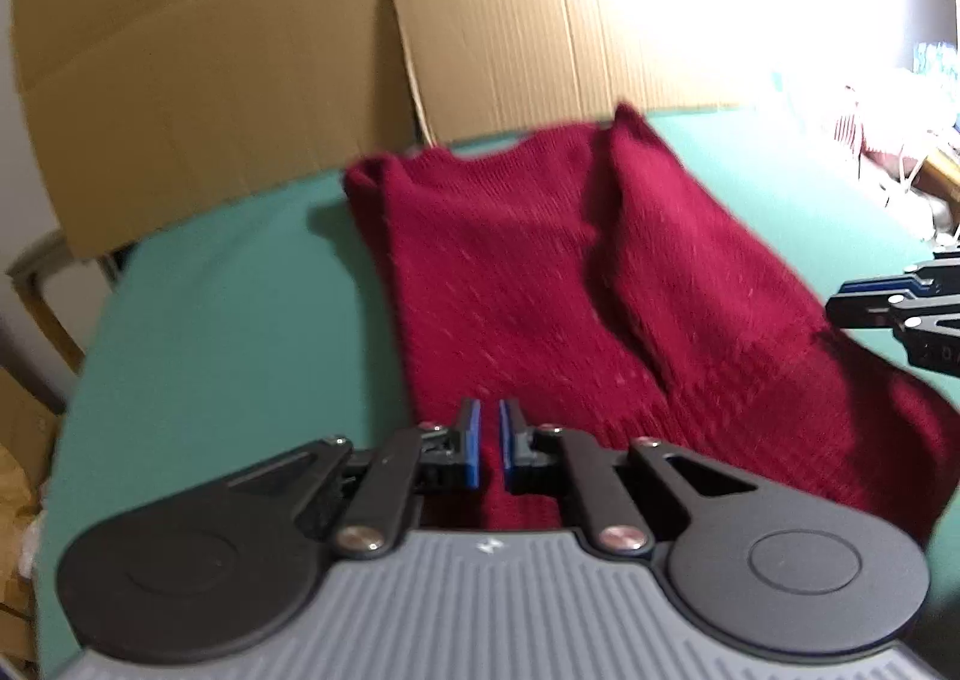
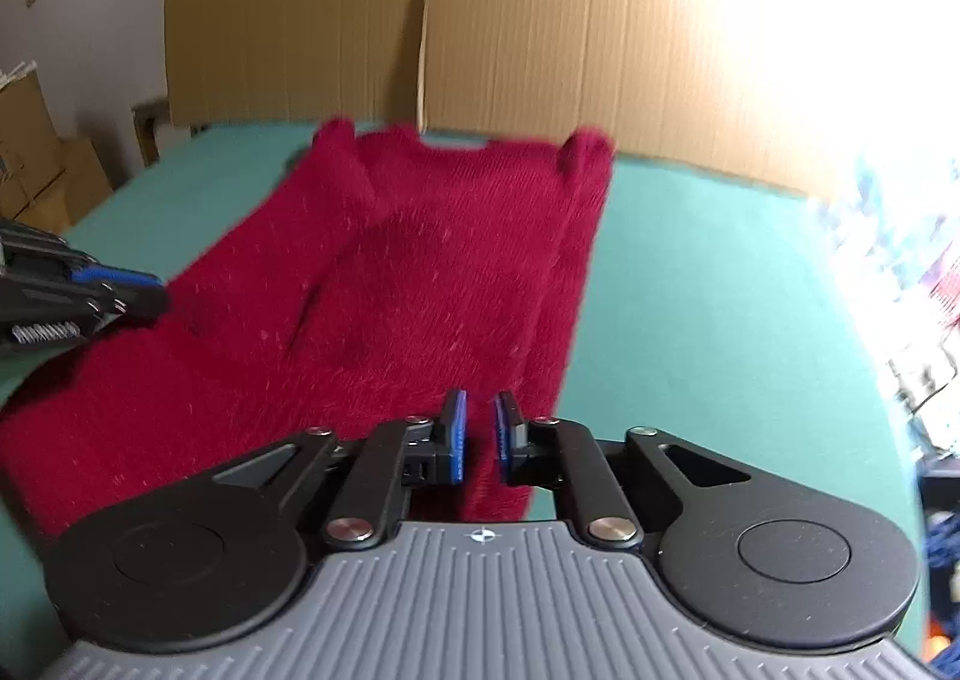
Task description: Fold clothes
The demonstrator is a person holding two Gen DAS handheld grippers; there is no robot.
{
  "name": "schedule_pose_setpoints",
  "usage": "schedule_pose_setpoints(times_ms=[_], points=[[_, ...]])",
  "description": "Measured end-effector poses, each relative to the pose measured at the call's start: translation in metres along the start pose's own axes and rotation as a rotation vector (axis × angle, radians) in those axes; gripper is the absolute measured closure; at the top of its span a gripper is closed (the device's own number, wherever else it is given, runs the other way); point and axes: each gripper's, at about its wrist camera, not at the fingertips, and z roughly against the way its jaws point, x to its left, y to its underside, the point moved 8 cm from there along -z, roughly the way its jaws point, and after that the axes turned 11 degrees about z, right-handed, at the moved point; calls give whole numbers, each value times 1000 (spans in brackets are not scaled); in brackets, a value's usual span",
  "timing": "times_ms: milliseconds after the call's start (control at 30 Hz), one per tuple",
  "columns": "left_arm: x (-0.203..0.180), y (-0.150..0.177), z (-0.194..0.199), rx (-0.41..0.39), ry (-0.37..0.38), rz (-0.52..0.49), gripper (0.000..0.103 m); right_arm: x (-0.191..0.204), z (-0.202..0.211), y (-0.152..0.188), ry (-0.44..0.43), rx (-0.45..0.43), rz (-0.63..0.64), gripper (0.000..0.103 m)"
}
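A dark red knit sweater point(image 1: 540, 272) lies flat on the green table point(image 1: 240, 320), neckline at the far end and its sides folded inward. My left gripper point(image 1: 491, 410) hovers over the near hem by the sweater's left edge, jaws a narrow slit apart. Red fabric shows in the gap, but nothing shows the pads pressing on it. My right gripper point(image 2: 478, 404) stands the same way over the near hem at the sweater's point(image 2: 420, 272) right edge, narrowly open. Each gripper also appears side-on in the other view: the right gripper point(image 1: 831, 308) and the left gripper point(image 2: 159, 290).
A tall cardboard sheet point(image 1: 240, 50) stands behind the table's far edge. Stacked boxes point(image 2: 36, 158) are off to the left, and bright clutter point(image 1: 888, 152) lies past the right edge. Green tabletop point(image 2: 720, 290) shows on both sides of the sweater.
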Motion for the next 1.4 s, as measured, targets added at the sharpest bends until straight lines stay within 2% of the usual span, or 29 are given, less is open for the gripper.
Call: schedule_pose_setpoints(times_ms=[67,133,200,267,300,400,433,533,633,733,800,833,867,967,1033,1100,1233,1333,1400], points=[[6,0,19,-10,20,-9,92,1,16,-5,4,-30,23,79],[-1,8,36,-11,48,-43,92,14,27,-10,-54,-52,46,72],[-15,21,48,-1,104,-62,92,35,34,-12,-147,-60,79,71],[-31,36,55,24,170,-76,84,58,30,-9,-224,-33,124,73],[-38,45,52,38,178,-88,78,64,22,-5,-222,-12,144,74],[-42,68,21,102,127,-90,78,66,-2,8,-187,45,156,84],[-40,69,14,90,119,-78,78,60,-10,11,-170,54,134,84],[-33,54,-1,72,115,-22,78,45,-24,5,-142,46,55,84],[-29,44,-13,67,99,-20,78,39,-32,-1,-124,49,20,82],[-30,41,-5,62,99,-42,78,27,-11,-3,-140,20,-73,81],[-23,44,8,43,93,-33,77,14,12,0,-131,-11,-138,72],[-18,46,15,37,91,-16,76,7,25,5,-122,-16,-161,63],[-14,47,20,33,90,2,76,0,36,12,-114,-16,-182,59],[-5,53,36,21,88,20,76,-6,59,35,-130,22,-199,59],[-3,57,44,17,96,23,69,-1,70,47,-165,38,-208,59],[-6,62,44,28,103,15,63,6,69,55,-177,58,-206,60],[-8,67,30,48,87,21,63,15,54,61,-197,82,-249,60],[-4,66,20,55,68,35,62,22,56,62,-244,78,-265,65],[-3,66,16,54,60,31,62,28,62,60,-257,77,-215,77]])
